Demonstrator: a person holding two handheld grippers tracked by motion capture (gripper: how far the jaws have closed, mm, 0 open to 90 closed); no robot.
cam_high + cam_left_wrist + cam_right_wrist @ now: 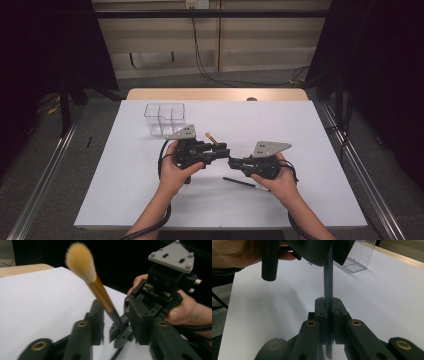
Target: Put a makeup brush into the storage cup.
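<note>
Gripping the brush [100, 293] handle, right gripper [329, 312] fingers; left gripper [117, 325] fingers around it, contact unclear.

Even overhead light, bright white table [125, 190], dark surroundings, soft shadows, blurred near jaws, grainy

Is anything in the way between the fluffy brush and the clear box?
Nothing visible. The brush is held up between both grippers, and only bare white table lies between it and the clear box.
</note>
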